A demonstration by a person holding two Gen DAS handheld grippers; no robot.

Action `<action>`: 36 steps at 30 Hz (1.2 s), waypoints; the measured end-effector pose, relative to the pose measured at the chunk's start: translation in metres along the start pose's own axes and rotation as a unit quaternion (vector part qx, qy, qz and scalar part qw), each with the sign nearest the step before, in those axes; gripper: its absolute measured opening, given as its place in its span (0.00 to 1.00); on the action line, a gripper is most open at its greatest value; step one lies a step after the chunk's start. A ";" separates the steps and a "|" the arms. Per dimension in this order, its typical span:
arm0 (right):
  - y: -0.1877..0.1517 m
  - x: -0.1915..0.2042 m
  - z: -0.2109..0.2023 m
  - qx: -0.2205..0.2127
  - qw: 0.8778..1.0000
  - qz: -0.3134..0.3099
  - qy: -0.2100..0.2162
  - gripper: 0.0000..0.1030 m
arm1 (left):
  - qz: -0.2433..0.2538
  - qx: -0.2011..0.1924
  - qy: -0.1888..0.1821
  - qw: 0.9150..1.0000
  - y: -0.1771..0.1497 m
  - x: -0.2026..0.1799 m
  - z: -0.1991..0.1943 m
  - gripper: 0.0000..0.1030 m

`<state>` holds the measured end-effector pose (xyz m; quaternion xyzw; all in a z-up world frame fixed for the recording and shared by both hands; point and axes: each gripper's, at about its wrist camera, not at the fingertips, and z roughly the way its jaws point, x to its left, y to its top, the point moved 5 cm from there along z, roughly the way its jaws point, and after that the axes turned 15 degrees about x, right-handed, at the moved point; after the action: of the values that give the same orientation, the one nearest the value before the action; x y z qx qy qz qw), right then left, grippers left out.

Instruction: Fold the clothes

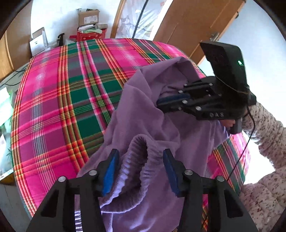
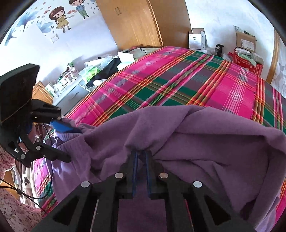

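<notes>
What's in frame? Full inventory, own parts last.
garment: 1, purple, bunched on the bed's near side
bedspread: 1, pink-green plaid, over the bed
boxes: several, cardboard and white, far side against the wall
red box: 1, beside them
wardrobe: 1, wood, far wall
stickers: cartoon pair, wall
clutter: bags, dark cloth, beside the bed
sleeve: floral, behind the right gripper
left gripper: fingers apart around the ribbed hem, not pressing
right gripper: shut on garment

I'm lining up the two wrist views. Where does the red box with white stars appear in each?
Left wrist: red box top, left of centre, behind the bed.
Right wrist: red box upper right, past the bed's far edge.
Shared landmark: plaid bedspread.
</notes>
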<state>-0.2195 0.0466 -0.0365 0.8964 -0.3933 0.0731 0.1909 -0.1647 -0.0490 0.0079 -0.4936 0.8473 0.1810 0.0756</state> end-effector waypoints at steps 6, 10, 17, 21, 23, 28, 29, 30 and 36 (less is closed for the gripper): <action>0.001 -0.001 0.002 0.002 1.000 0.007 0.003 0.09 | 0.004 0.000 0.010 1.000 -0.001 -0.007 0.001 0.20; 0.000 -0.001 0.002 0.001 1.000 0.008 0.002 0.09 | 0.019 0.004 0.020 1.000 -0.003 -0.013 0.002 0.12; 0.002 -0.002 -0.015 -0.027 1.000 0.012 -0.001 0.09 | -0.032 -0.068 0.016 0.997 0.004 0.005 -0.031 0.09; 0.007 -0.012 -0.033 -0.058 0.998 0.020 -0.011 0.21 | -0.076 -0.115 0.035 0.990 0.010 0.029 -0.058 0.09; 0.010 -0.018 -0.040 -0.070 0.997 0.022 -0.031 0.35 | -0.105 -0.129 0.046 0.985 0.015 0.045 -0.067 0.09; 0.018 -0.035 -0.047 -0.068 0.985 0.010 -0.158 0.39 | -0.172 -0.163 0.045 0.971 0.017 0.091 -0.086 0.09; 0.019 -0.039 -0.046 -0.064 0.982 0.007 -0.179 0.39 | -0.184 -0.167 0.045 0.968 0.018 0.100 -0.087 0.09; 0.020 -0.044 -0.045 -0.060 0.979 0.006 -0.195 0.39 | -0.198 -0.168 0.049 0.964 0.018 0.109 -0.087 0.09; 0.028 -0.075 -0.025 0.005 0.957 0.005 -0.290 0.40 | -0.289 -0.171 0.068 0.939 0.019 0.172 -0.074 0.09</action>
<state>-0.2908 0.0898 -0.0271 0.8783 -0.4354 -0.1867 0.0640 -0.2634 -0.2083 0.0281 -0.7341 0.6272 0.2594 -0.0191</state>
